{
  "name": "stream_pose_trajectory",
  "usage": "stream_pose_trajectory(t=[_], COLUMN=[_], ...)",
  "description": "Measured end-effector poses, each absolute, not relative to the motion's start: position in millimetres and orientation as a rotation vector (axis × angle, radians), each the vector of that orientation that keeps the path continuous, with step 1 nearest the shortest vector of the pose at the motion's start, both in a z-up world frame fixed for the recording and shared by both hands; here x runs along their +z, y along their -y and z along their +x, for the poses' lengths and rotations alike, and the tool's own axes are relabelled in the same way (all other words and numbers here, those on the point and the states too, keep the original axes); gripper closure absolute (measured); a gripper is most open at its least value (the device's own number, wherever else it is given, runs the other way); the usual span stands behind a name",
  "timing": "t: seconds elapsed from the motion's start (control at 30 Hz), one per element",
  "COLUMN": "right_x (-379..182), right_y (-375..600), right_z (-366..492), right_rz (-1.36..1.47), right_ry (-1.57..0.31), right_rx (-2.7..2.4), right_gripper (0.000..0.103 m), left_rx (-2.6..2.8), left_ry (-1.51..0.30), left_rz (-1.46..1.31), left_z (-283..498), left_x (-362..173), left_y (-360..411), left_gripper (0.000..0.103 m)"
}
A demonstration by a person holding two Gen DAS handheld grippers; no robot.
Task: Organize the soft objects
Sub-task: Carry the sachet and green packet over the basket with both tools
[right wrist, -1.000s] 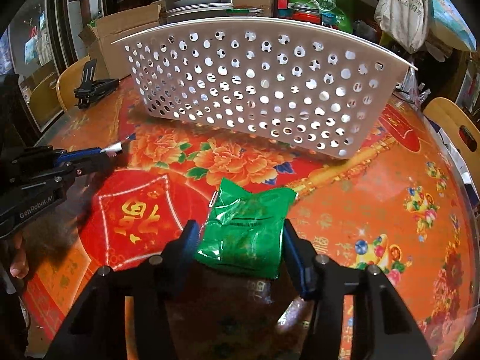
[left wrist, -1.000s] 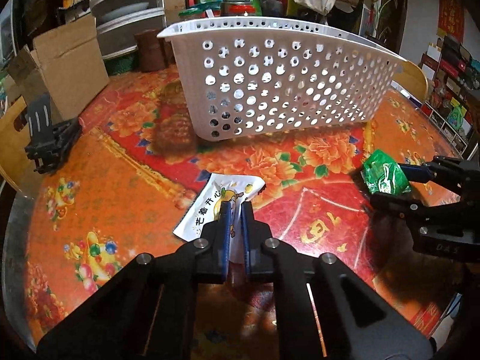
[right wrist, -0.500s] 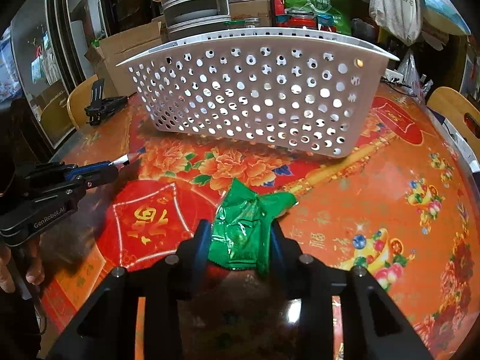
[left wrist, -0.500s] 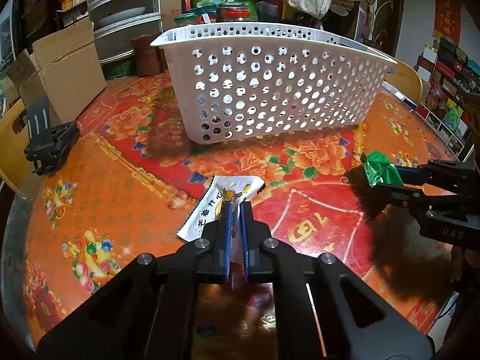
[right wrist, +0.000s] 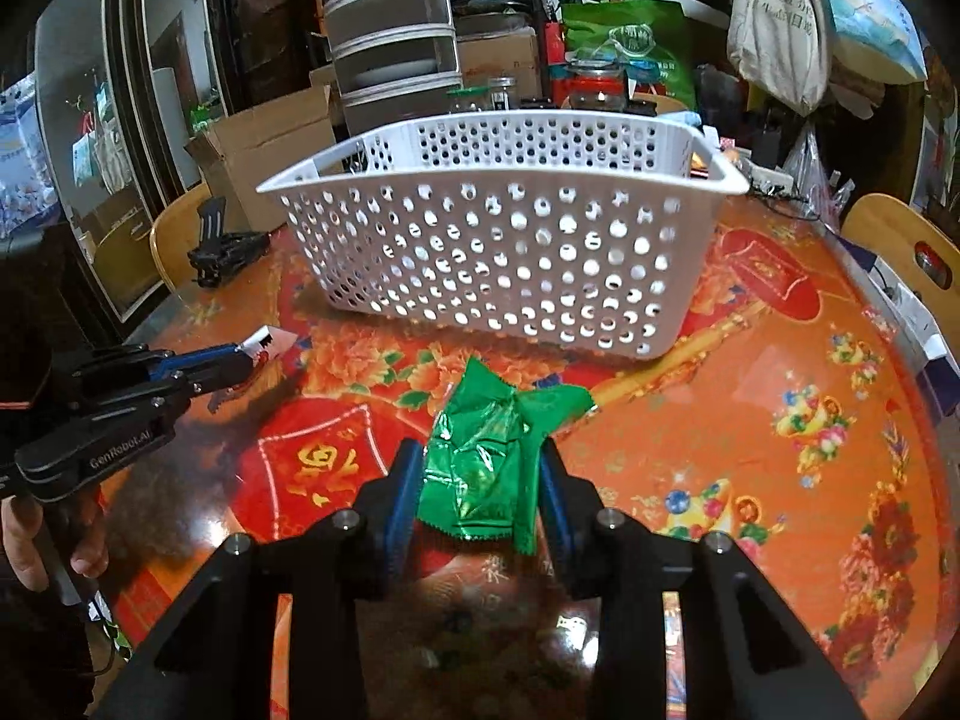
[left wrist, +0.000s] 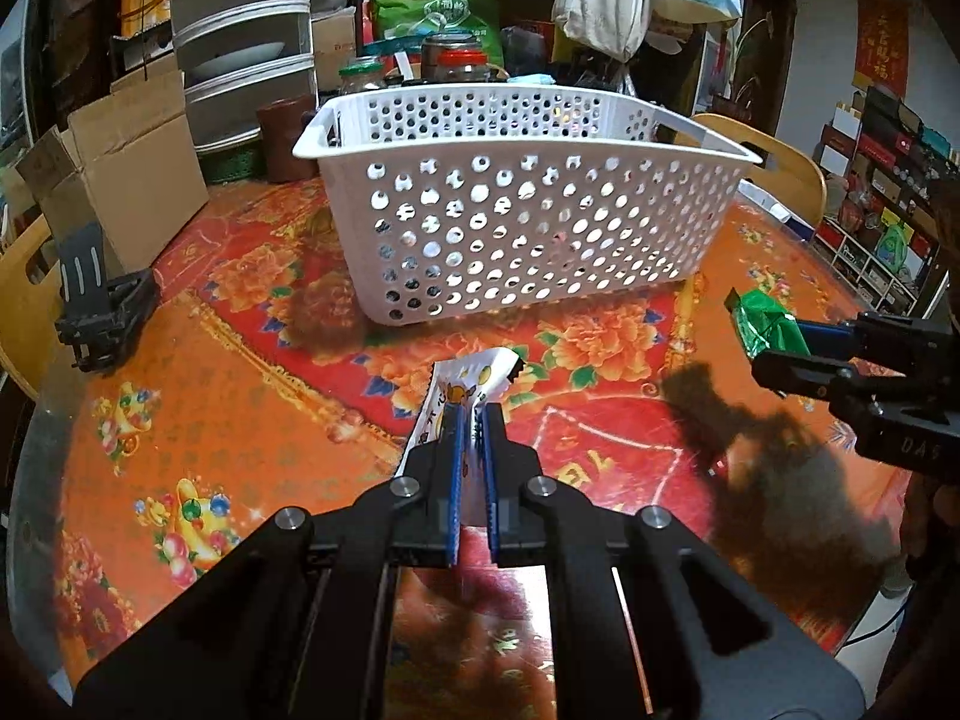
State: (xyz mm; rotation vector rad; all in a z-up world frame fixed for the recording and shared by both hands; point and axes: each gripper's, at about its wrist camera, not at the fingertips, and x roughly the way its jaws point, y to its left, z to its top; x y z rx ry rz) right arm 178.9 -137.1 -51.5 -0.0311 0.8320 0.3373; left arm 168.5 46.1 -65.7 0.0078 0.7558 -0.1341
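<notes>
**Two packets held before the basket**

While the left tongs pinch a white packet between nearly closed fingers, the right tongs squeeze a crumpled green packet. Both packets point lengthwise toward the white basket standing ahead on the red flowered table. A cardboard box and a black stand sit off left.

right gripper clamps a crumpled green packet above the tablecloth, white basket beyond.
</notes>
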Motion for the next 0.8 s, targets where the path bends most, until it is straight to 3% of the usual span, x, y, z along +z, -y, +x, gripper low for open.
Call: stream_pose_trajectory(t=[0.8], right_x=[18.2], right_y=[167.9], right_z=[173.5], right_rz=[-0.022], right_ry=[-0.724], right_rx=[0.339], right_gripper=[0.067], left_rx=[-0.143], left_ry=[-0.664], left_rz=[0.014], left_z=[146.0], left_x=[-4.5], left_y=[-27.8], left_gripper=[0.098])
